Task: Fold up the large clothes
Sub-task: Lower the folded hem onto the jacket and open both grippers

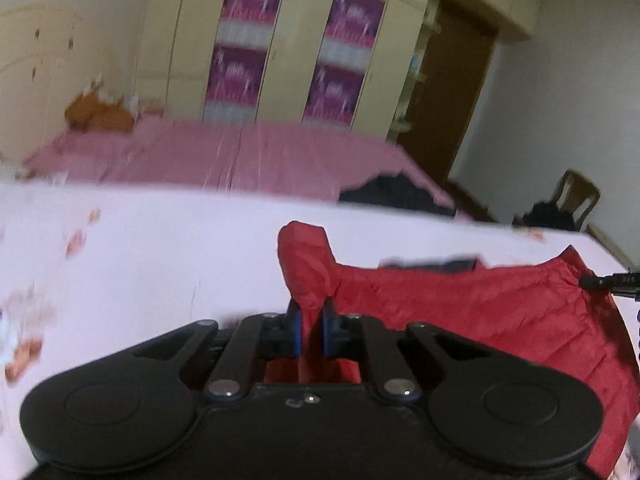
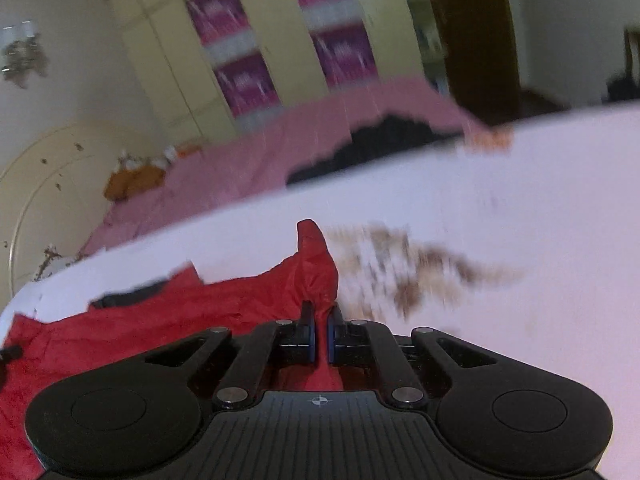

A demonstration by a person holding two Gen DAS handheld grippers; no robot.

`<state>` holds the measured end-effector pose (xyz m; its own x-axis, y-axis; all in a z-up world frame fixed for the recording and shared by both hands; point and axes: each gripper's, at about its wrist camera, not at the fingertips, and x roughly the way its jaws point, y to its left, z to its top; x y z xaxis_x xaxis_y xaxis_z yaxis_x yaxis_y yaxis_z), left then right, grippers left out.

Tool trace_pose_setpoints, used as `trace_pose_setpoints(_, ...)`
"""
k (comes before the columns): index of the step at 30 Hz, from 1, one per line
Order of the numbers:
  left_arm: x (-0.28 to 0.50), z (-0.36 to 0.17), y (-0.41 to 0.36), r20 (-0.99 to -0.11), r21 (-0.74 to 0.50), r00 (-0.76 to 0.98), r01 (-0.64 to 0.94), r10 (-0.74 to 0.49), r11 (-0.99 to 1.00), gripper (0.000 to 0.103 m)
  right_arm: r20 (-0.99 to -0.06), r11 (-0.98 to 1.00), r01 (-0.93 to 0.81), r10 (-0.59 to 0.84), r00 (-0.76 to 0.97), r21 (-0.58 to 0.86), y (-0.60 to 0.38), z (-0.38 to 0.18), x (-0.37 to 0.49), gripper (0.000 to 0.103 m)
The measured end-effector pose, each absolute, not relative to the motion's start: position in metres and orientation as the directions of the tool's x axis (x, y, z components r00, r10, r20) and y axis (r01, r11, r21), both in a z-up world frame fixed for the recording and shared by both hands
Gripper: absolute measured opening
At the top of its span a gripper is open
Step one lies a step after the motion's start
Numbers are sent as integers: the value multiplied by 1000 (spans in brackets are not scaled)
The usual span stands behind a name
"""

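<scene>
2 grippers, left gripper (image 1: 311, 312) and right gripper (image 2: 319, 314), pinch 1 red garment (image 1: 460, 312).

Spread on the table (image 1: 160, 248), toward its right half in the left wrist view: the garment (image 1: 460, 312), one bunched corner pinched between the fingers of the left gripper (image 1: 311, 332). At the far right edge there, just touching the garment, the right gripper (image 1: 608, 282). Beyond the table's far edge, the bed (image 1: 224, 156), a dark heap (image 1: 392, 192) on its near right corner. Behind the bed, the wardrobe (image 1: 296, 40). Far right, a chair (image 1: 576, 196).

In the right wrist view, the garment (image 2: 180, 320) lying left, another corner clamped in the right gripper (image 2: 319, 330).
</scene>
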<state>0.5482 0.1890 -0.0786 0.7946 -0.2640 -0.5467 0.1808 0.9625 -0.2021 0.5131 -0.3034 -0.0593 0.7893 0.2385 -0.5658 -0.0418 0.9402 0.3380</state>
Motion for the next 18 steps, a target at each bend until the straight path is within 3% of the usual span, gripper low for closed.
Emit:
trace_pose_setpoints(4,564,-73,180,-509,-177,827,170,-238,969,9,-524,950,-42,207,827,309,-298,-52,523,5)
trace_pose_setpoints(12,615,-132,170,-676,-157,712,113,-190,981,9,-709,953,113,125,694,280,-304,-119,559,5)
trace_pose_setpoints(18,606,-140,166,-688,-116,708,110,-159,987,11,-709,968,112,83,700,224,-294,-129,559,5)
